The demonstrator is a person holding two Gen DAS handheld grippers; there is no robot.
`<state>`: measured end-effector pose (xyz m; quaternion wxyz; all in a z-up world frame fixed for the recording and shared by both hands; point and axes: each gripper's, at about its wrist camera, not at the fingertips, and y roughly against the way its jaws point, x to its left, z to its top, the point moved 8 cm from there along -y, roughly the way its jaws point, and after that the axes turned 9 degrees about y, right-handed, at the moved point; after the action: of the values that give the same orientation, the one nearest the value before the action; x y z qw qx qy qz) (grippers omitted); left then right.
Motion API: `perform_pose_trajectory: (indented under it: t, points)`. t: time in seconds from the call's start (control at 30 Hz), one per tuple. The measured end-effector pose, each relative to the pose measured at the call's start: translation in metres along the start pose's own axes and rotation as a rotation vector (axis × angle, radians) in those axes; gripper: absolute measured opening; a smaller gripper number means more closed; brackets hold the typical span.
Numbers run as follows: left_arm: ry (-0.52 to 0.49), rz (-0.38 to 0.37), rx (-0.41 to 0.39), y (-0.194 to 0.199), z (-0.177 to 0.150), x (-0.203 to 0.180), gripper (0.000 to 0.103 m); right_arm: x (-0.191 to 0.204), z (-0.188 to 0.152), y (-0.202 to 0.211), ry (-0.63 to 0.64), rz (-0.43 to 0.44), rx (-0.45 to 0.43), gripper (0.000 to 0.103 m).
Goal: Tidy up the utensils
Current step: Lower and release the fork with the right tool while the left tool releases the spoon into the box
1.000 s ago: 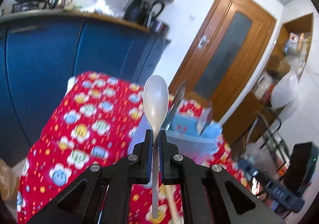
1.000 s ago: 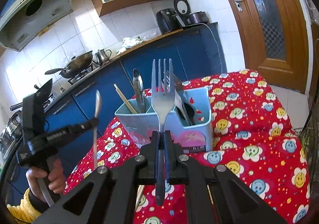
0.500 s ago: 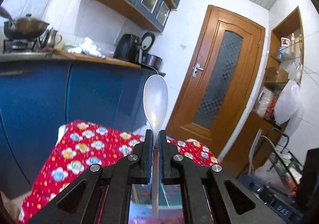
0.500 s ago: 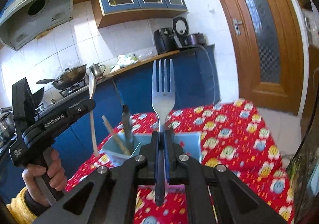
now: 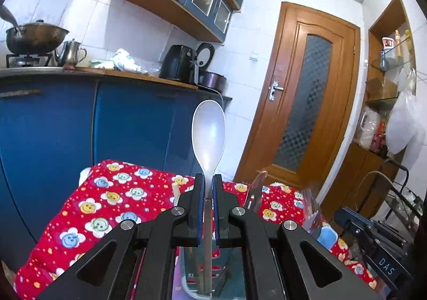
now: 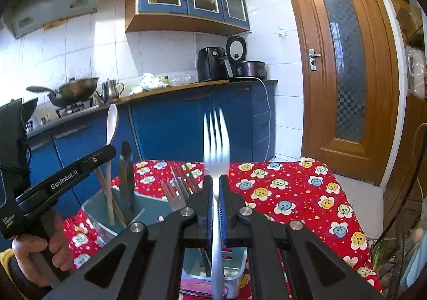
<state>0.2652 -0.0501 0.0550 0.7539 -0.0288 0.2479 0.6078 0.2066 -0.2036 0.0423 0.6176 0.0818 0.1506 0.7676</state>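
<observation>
The left gripper (image 5: pixel 209 190) is grasping a white spoon (image 5: pixel 208 137) by the handle, jaws clenched on it, bowl pointing upward. The handle's lower end is reaching down into the translucent utensil caddy (image 5: pixel 186 273) standing on the surface (image 5: pixel 106 201) with the red smiley-flower cloth. The right gripper (image 6: pixel 216 193) is gripping a metal fork (image 6: pixel 215 137) upright, jaws clenched on its handle, above the same caddy (image 6: pixel 92 210). Chopsticks (image 6: pixel 117 209) and another fork (image 6: pixel 173 193) are standing in the caddy's compartments.
</observation>
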Motion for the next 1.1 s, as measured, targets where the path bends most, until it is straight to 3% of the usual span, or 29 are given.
perform_pose_trajectory:
  t: [0.17, 0.5, 0.8, 0.9, 1.1]
  points:
    - [-0.010, -0.002, 0.009, -0.001, -0.008, -0.001, 0.006, 0.003, -0.004, -0.003, 0.025, 0.001, 0.007, 0.006]
    - [0.002, -0.006, 0.072, 0.001, -0.014, -0.002, 0.006, -0.012, -0.001, 0.007, -0.102, 0.060, 0.037, 0.008]
    - [0.066, -0.013, 0.145, 0.010, -0.019, 0.006, 0.024, -0.020, 0.002, 0.031, -0.130, 0.061, 0.053, 0.020]
    - [0.057, -0.016, 0.156, 0.019, -0.020, 0.004, 0.029, -0.026, -0.002, 0.036, -0.122, 0.047, 0.083, 0.022]
    - [0.033, -0.005, 0.198, 0.035, -0.024, 0.002, 0.030, -0.038, -0.026, 0.036, -0.131, 0.028, 0.203, 0.028]
